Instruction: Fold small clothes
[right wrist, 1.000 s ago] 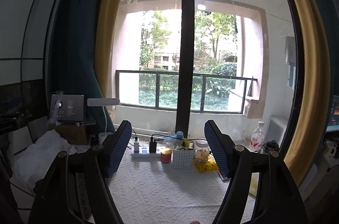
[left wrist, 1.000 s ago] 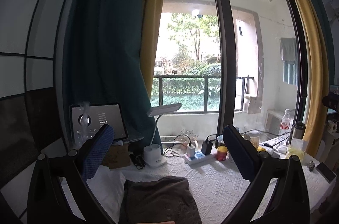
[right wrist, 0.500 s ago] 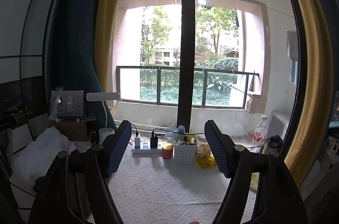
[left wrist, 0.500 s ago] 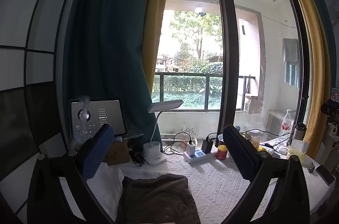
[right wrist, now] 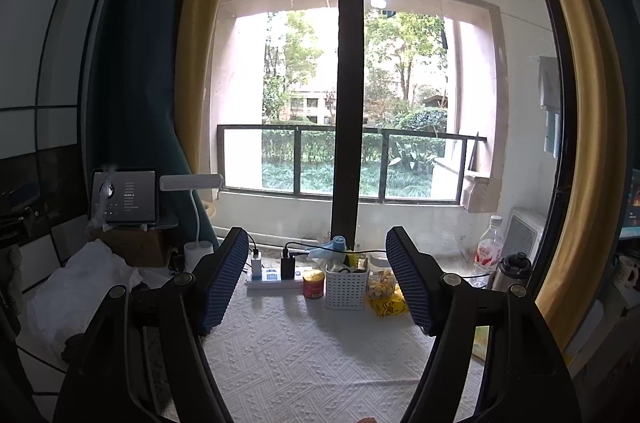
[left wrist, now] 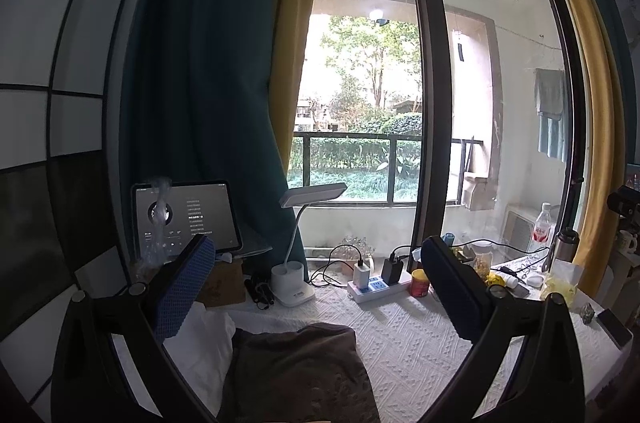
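Cameras tilted upward, brown garment point(left wrist: 298, 375) below spread jaws

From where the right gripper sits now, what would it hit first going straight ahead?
Likely the white basket, with the red can just left of it. The right gripper is open and empty, and depth is uncertain.

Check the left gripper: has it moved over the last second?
Yes. The left gripper has tilted slightly downward: the desk lamp and tablet sit higher in its view, with more of the brown garment showing.

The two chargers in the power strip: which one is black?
The right-hand charger is black, beside the red can. The other charger, to its left on the power strip, is white.
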Demonstrator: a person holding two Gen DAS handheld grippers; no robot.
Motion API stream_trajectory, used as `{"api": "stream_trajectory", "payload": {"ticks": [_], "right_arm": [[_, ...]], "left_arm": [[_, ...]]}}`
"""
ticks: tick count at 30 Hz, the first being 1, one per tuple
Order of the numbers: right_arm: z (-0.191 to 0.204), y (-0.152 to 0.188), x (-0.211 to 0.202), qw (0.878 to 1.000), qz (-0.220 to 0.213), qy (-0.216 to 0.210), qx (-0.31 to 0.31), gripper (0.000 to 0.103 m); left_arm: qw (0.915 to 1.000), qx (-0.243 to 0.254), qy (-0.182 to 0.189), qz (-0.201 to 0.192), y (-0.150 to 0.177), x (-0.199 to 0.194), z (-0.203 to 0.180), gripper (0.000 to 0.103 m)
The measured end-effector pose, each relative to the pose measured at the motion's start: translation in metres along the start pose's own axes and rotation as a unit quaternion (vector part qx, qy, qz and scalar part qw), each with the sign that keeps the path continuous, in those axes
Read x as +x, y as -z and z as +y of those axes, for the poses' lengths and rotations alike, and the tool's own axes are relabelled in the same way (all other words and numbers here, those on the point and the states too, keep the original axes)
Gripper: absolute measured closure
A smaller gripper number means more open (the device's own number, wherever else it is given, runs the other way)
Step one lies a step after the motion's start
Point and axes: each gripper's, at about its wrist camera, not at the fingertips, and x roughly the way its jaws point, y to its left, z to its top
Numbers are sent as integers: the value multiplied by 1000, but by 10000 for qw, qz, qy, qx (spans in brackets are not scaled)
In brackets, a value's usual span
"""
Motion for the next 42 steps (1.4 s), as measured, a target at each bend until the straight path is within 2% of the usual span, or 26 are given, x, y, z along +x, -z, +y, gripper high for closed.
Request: {"api": "stream_trajectory", "payload": {"ticks": [42], "right_arm": [[3, -2, -4, 9999, 14, 97, 63, 28]], "left_arm": [[9999, -68, 63, 58, 2, -1, -6, 1]]}}
